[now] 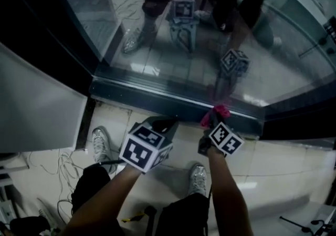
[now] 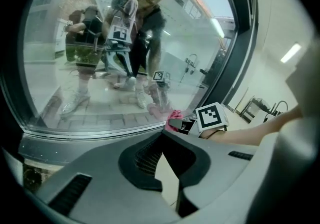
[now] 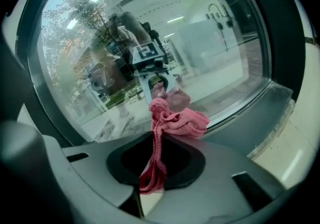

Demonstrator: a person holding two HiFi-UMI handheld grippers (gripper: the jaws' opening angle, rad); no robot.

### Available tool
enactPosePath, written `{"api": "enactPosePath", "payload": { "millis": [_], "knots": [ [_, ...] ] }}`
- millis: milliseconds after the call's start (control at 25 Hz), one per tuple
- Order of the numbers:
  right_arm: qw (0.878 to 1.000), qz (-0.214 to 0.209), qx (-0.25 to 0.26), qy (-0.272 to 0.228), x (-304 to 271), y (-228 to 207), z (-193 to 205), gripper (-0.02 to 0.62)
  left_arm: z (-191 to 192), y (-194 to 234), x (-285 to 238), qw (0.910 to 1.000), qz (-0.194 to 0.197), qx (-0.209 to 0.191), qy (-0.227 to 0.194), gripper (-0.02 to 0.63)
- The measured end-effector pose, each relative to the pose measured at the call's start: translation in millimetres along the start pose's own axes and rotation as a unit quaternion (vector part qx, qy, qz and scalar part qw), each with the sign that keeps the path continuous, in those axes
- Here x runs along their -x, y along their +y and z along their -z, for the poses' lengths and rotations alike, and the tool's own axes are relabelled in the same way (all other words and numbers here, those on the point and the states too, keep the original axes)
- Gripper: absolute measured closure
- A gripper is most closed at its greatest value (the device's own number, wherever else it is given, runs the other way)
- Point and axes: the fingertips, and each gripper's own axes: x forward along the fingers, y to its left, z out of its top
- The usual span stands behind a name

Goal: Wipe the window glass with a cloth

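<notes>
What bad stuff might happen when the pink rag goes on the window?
1. The right gripper pinches only a thin strip of the pink cloth, so rubbing might pull it loose.
2. The cloth is bunched small, so the hard jaw tips might scrape the window glass.
3. Cables lie beside the person's left shoe; a sideways step might snag them.

Before window glass point(image 3: 215, 43), right gripper point(image 3: 157, 140) holds cloth point(image 3: 175, 120).
</notes>
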Motion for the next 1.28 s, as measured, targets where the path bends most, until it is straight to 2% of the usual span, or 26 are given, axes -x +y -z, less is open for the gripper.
{"api": "enactPosePath", "payload": {
  "millis": [160,560,840,1280],
  "knots": [
    [1.000,-0.010,0.006,0.012,-12.4,34.6,16.6,0.540,4.6,29.5,23.9,0.9997,-0.021,0.009,0.002,0.603],
    [0.993,-0.090,0.043,0.068,-48.2,143.1,58.6,0.540,22.8,93.0,83.6,0.9958,-0.084,0.037,0.005,0.603],
    [0.987,-0.111,0.065,0.094,-69.7,200.9,85.5,0.540,41.4,135.1,125.0,0.9917,-0.115,0.056,0.009,0.603],
    [0.975,-0.167,0.084,0.118,-94.5,290.4,125.3,0.540,49.2,164.5,162.8,0.9860,-0.135,0.097,-0.016,0.603]
  ]
}}
